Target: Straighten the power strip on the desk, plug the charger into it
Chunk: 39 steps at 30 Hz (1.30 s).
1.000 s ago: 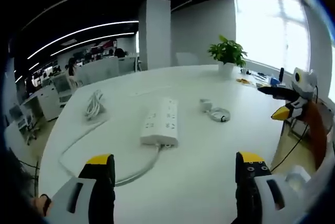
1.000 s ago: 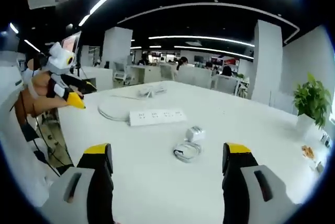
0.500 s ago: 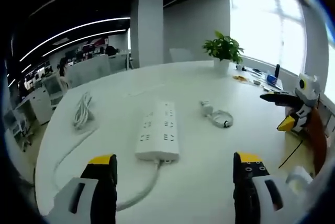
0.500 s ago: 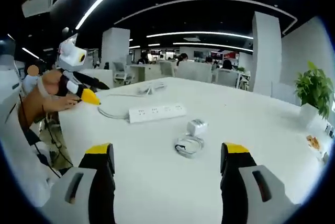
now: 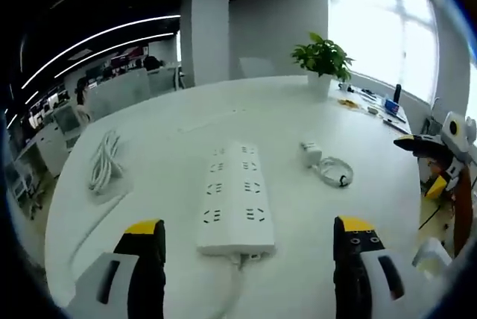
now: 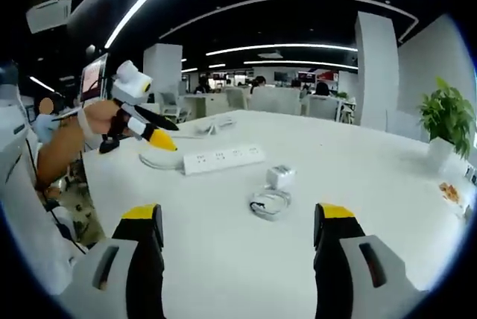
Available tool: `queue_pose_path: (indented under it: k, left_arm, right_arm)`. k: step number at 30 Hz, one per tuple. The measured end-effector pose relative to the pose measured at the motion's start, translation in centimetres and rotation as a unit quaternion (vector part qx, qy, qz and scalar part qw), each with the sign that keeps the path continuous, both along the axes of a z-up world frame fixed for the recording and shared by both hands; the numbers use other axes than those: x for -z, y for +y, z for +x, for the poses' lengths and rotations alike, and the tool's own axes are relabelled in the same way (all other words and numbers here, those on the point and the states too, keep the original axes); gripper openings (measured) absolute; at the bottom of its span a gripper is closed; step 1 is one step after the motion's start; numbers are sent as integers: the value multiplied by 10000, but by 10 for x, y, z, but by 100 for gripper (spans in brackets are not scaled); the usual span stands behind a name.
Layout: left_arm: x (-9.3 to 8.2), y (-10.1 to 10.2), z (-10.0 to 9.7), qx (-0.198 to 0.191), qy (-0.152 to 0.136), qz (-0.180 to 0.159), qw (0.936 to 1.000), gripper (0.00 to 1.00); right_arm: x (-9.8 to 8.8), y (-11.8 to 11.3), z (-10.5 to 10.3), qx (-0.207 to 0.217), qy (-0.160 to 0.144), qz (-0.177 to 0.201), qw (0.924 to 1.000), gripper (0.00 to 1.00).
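Both grippers are spread wide, holding nothing: left gripper point(image 5: 247, 241), right gripper point(image 6: 236, 223). At 12 o'clock between the left jaws lies the power strip point(image 5: 235, 198); the charger point(image 5: 311, 153) sits at 2 o'clock on the desk point(image 5: 171, 147).

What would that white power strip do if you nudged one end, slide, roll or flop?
The power strip looks like a flat, rigid bar lying on the smooth white desk, so it would probably slide and pivot, not roll. Its thick cord trails from one end and may drag.
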State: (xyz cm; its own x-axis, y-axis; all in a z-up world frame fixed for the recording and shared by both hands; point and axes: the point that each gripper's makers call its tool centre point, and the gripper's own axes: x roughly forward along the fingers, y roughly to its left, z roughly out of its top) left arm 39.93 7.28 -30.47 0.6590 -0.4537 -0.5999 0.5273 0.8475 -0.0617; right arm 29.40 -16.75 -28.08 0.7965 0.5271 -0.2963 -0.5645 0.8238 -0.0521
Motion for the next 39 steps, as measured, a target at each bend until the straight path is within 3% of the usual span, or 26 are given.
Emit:
queue_pose_path:
  k: [7,11,20,26,33,39]
  left_arm:
    - [15,-6,19,95,137,343,9993,93]
    - [30,-8,19,135,350,465,9982,92]
    - [38,-7,27,177,458,591,9970,93]
    - [46,-7,36,117,678,563,9960,84]
    - [53,-12,42,111,727,536,9959,87]
    - [60,-19,47,172,772,735,9942,85]
  right_arm:
    - [3,0,-2,11,62,72,10000,81]
    - [0,-2,-5,25,29,90,10000,81]
    - [1,-3,-9,63,39,89,9999,81]
    - [0,-2,-10,60,56,100,9999,81]
    - [1,-4,-9,103,92,110,9998,81]
    - [-5,-6,-12,107,64,126,9998,81]
